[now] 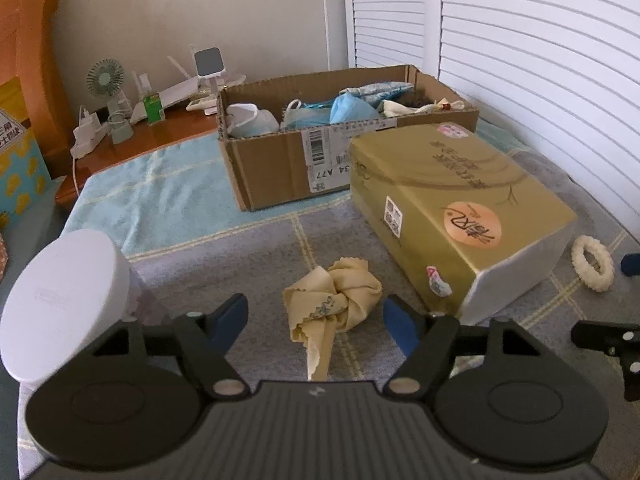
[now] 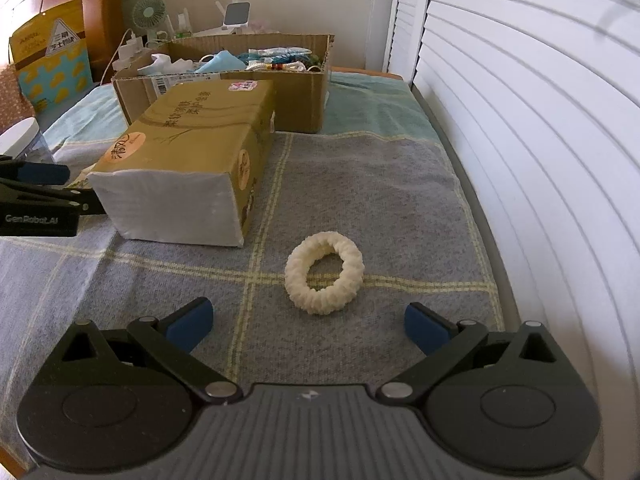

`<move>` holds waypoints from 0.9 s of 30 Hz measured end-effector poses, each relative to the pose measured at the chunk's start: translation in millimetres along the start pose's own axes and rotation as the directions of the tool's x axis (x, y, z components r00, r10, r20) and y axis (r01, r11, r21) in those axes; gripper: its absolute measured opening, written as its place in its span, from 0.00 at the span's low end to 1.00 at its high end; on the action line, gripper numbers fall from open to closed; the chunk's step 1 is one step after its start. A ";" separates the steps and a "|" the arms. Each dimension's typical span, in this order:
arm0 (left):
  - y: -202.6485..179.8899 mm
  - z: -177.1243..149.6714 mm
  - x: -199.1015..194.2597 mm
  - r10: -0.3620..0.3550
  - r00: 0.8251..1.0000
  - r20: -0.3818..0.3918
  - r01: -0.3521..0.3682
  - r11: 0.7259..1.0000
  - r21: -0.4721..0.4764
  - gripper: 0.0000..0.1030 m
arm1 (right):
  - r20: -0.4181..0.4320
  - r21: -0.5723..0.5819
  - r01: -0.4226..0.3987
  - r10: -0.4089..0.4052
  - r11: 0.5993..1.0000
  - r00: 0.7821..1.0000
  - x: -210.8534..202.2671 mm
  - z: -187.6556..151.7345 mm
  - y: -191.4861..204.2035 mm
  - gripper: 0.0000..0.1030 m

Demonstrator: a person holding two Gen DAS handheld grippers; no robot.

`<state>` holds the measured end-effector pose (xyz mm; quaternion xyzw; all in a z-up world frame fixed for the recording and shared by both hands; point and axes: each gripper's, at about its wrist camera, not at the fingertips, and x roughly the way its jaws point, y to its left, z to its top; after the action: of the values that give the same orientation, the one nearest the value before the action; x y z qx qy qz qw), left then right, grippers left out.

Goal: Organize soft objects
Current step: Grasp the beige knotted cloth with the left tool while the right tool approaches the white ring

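The left hand-held gripper is held low over the bed, its jaws apart on either side of the crumpled yellow cloth but not pressing on it, a stance that suits a pinch. The right hand-held gripper is likewise spread wide, just short of the cream scrunchie, which lies flat on the blanket beside the gold tissue pack. The cardboard box is set open at the far end and already filled with masks and fabric, so it is judged to be the collecting place.
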<state>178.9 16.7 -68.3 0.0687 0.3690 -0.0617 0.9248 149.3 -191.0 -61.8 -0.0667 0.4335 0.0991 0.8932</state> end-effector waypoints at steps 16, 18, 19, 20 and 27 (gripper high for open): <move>6.0 -0.4 0.8 -0.080 0.997 -0.005 0.080 0.995 -0.057 0.37 | 0.031 0.022 0.020 -0.020 1.000 0.999 -2.3 -5.8 2.8 1.00; 8.0 -2.1 -2.3 -0.080 0.997 -0.011 0.079 0.995 -0.060 0.37 | 0.030 0.022 0.019 -0.019 1.000 0.999 -2.2 -5.3 3.1 1.00; 9.3 -3.0 -3.6 -0.083 0.996 -0.015 0.082 0.995 -0.061 0.37 | 0.028 0.019 0.017 -0.017 1.000 0.999 -1.9 -4.7 3.2 1.00; 10.5 -4.1 -5.0 -0.085 0.996 -0.018 0.084 0.995 -0.062 0.37 | 0.026 0.016 0.016 -0.016 1.000 1.000 -1.4 -3.4 3.6 1.00; 14.4 -8.3 -8.1 -0.086 0.996 -0.021 0.085 0.994 -0.069 0.37 | 0.038 -0.020 0.015 -0.014 1.000 0.999 2.8 5.0 8.1 0.95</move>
<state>169.8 32.8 -67.5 0.0221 0.3845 -0.0878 0.9187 152.9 -181.8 -61.1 -0.0771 0.4149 0.0984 0.9013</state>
